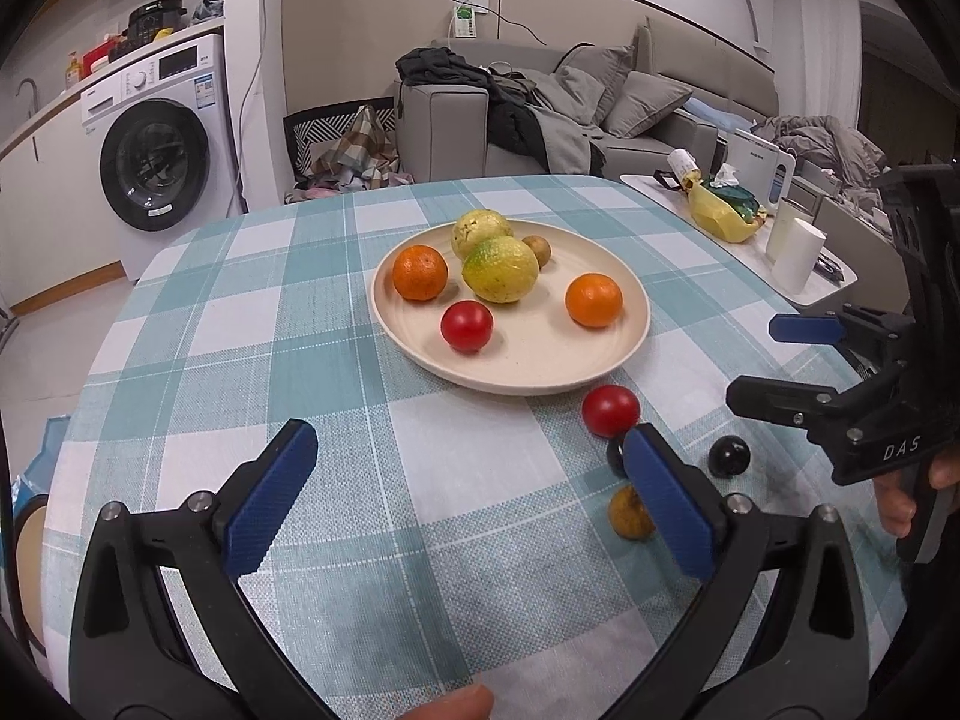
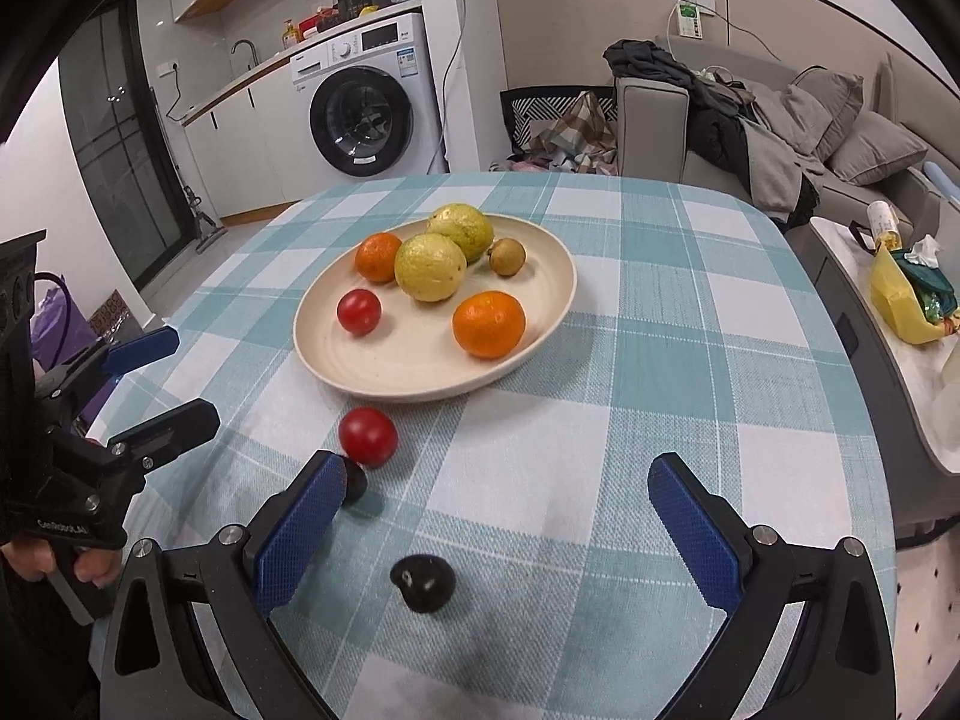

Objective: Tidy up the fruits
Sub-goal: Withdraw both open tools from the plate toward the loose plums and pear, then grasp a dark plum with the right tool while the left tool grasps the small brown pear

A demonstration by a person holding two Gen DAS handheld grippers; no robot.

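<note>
Checked tablecloth before a washing machine, perhaps a kitchen; both tongs gape.

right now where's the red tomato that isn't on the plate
The loose tomato lies on the checked tablecloth just off the plate's near rim, beside a small dark fruit.

Woven cloth tablecloth; matt plate.
</note>
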